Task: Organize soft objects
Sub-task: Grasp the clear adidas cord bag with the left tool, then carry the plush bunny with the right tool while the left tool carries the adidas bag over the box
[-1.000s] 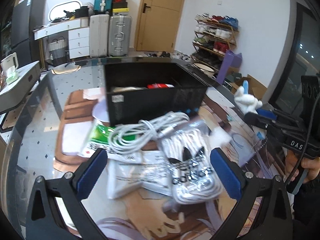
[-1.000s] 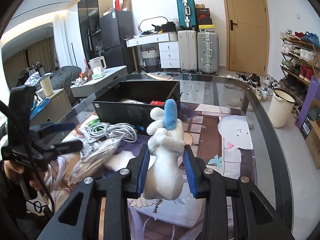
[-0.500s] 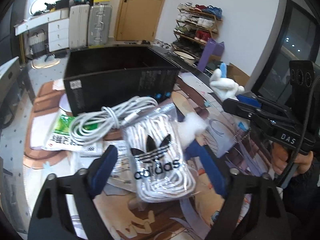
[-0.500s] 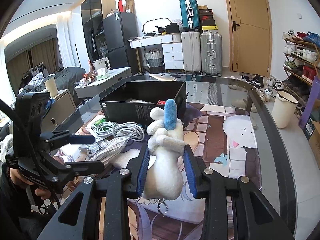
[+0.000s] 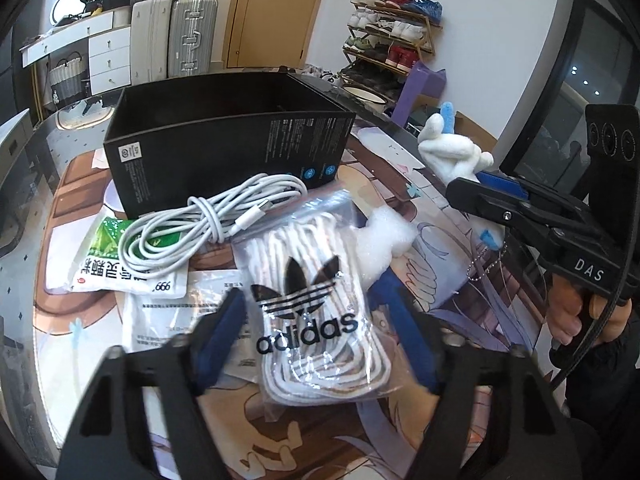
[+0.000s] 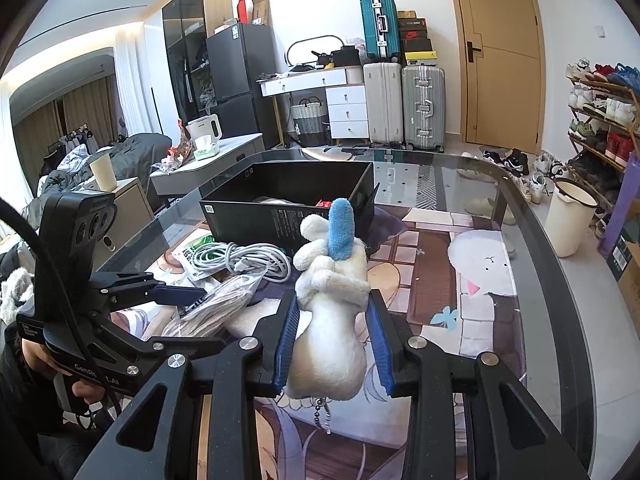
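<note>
Adidas lace bag [image 5: 316, 316] now between closer-set left jaws, formerly wide.

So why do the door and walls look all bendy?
Both views are fisheye, so straight edges curve toward the rim: the door bows in the right wrist view, the box warps in the left. The plush mid-frame looks nearly normal.

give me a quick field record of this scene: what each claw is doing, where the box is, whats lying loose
right claw: shut on white plush toy with blue ear, held above the glass table
left claw: open, fingers either side of clear adidas bag of white laces
black open-top cardboard box: on table, beyond the bag
coiled white cable: lying on green-and-white packet, in front of box
white foam piece: beside the bag
</note>
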A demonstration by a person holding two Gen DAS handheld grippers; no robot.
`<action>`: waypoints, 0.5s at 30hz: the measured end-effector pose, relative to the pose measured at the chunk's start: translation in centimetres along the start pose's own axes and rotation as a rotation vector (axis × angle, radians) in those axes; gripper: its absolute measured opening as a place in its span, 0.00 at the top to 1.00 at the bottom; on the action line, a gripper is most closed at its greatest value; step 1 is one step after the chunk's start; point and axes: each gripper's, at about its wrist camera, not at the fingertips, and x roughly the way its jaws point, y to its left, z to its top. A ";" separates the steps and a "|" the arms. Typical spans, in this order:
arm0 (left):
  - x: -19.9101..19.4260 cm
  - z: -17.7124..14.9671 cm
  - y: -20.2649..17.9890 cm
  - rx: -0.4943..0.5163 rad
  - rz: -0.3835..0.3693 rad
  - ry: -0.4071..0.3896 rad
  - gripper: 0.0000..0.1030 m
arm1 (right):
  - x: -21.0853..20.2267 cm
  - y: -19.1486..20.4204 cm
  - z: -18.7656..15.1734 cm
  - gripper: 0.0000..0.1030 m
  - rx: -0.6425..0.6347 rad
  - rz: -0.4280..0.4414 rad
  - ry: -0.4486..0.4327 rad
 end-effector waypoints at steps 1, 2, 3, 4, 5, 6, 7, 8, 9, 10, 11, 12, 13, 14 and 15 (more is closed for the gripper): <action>-0.1 0.0 0.2 -0.001 -0.001 -0.002 0.47 | -0.1 0.0 0.0 0.67 0.000 0.001 -0.001; -0.2 0.0 0.3 -0.002 -0.007 -0.006 0.52 | -0.1 0.0 -0.1 0.67 0.000 -0.001 -0.003; -0.3 0.0 0.3 0.000 -0.013 -0.009 0.59 | -0.1 0.0 0.0 0.67 0.000 0.000 -0.005; -0.4 0.0 0.4 0.002 -0.017 -0.012 0.61 | -0.1 0.0 0.0 0.67 0.001 0.001 -0.005; -0.6 -0.1 0.3 0.005 -0.013 -0.020 0.61 | -0.2 0.1 0.0 0.67 0.000 0.000 -0.006; -0.7 0.0 0.3 0.008 -0.010 -0.024 0.62 | -0.2 0.1 0.0 0.67 -0.001 0.000 -0.008; -0.9 -0.1 0.3 0.012 -0.006 -0.028 0.63 | -0.2 0.1 0.0 0.67 -0.001 0.001 -0.009; -1.0 -0.1 0.3 0.015 -0.006 -0.033 0.63 | -0.3 0.1 0.1 0.67 -0.001 0.001 -0.011; -1.3 0.0 0.3 0.015 -0.006 -0.040 0.63 | -0.3 0.1 0.0 0.67 -0.001 0.000 -0.013; -1.5 0.0 0.4 0.015 -0.004 -0.047 0.63 | -0.3 0.1 0.1 0.67 -0.001 0.002 -0.015; -1.9 0.0 0.4 0.014 -0.004 -0.056 0.63 | -0.4 0.1 0.1 0.67 -0.001 0.003 -0.017; -2.2 0.0 0.5 0.012 -0.003 -0.064 0.63 | -0.4 0.2 0.1 0.67 -0.002 0.003 -0.022; -2.5 0.1 0.6 0.011 0.000 -0.072 0.63 | -0.4 0.2 0.1 0.67 -0.002 0.006 -0.024; -2.8 0.2 0.7 0.011 0.007 -0.081 0.63 | -0.4 0.2 0.1 0.67 -0.003 0.007 -0.025; -3.1 0.2 0.7 0.012 0.017 -0.094 0.63 | -0.5 0.3 0.1 0.67 -0.005 0.008 -0.028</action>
